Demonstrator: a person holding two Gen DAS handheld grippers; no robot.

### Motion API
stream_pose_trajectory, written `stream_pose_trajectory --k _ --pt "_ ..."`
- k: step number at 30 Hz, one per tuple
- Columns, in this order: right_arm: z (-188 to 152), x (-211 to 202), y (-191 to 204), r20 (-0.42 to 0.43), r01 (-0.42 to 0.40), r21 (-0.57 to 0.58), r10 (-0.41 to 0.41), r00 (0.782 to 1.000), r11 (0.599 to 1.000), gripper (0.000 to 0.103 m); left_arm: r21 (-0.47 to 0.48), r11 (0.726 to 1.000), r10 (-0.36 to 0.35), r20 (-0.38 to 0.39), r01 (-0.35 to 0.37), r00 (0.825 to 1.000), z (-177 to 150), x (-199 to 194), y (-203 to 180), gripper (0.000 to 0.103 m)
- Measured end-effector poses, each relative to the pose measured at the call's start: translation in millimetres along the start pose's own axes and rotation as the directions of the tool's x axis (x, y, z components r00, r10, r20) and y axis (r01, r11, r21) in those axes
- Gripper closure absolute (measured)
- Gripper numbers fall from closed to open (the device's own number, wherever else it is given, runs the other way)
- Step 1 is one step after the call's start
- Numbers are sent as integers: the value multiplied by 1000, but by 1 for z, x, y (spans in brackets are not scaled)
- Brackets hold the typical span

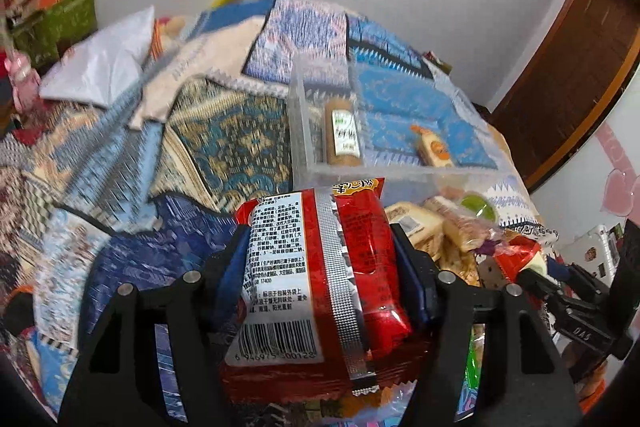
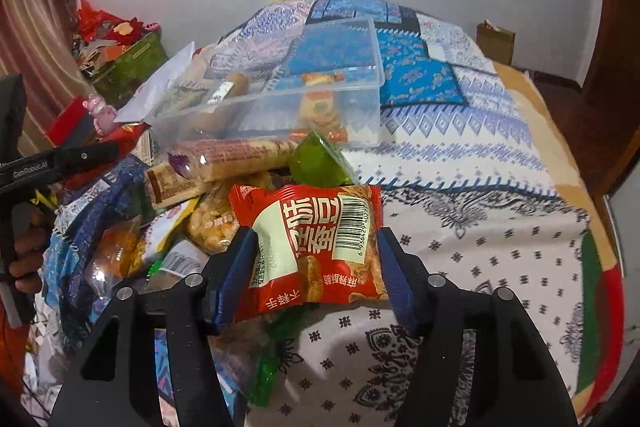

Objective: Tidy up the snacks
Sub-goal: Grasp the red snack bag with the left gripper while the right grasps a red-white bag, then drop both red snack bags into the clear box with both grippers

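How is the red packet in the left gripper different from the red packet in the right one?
The left packet shows its back: a silver crimped seam and a white ingredients panel. The right packet shows large characters and pictured snacks. The left packet stands lengthwise between the jaws; the right packet lies crosswise and upside down. Both are red, barcoded and gripped.

My left wrist camera looks forward along my left gripper (image 1: 320, 267), close above the snack pile (image 1: 444, 227), facing the clear plastic bin (image 1: 304, 131) and the wall beyond. My right wrist camera looks likewise along my right gripper (image 2: 316, 259). Both views share the pile (image 2: 208, 195), the bin (image 2: 280, 107) and the patterned bedspread (image 2: 460, 155).
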State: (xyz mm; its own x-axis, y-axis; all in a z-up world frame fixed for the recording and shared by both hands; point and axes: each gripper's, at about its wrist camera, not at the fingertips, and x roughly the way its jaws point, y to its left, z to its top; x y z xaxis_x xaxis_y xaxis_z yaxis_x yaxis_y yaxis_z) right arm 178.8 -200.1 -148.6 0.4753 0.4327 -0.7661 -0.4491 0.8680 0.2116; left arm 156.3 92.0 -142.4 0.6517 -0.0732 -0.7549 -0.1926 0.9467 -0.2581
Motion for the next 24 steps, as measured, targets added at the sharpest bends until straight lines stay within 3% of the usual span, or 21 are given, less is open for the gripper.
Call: stream_pose_trajectory --k 8,13,19,24 --pt "27 -33 4 113 2 -19 0 994 1000 45 71 997 23 130 -32 991 19 -36 -20 37" --pt "52 -39 9 177 8 -35 -2 984 999 45 89 996 -2 186 -15 983 36 -43 -32 37" --pt "81 -26 15 214 3 -47 7 977 999 45 103 995 -14 214 -8 977 56 -30 -45 37" --pt "100 0 20 196 -4 -58 15 980 998 45 115 993 -12 185 -10 983 66 -3 -51 37"
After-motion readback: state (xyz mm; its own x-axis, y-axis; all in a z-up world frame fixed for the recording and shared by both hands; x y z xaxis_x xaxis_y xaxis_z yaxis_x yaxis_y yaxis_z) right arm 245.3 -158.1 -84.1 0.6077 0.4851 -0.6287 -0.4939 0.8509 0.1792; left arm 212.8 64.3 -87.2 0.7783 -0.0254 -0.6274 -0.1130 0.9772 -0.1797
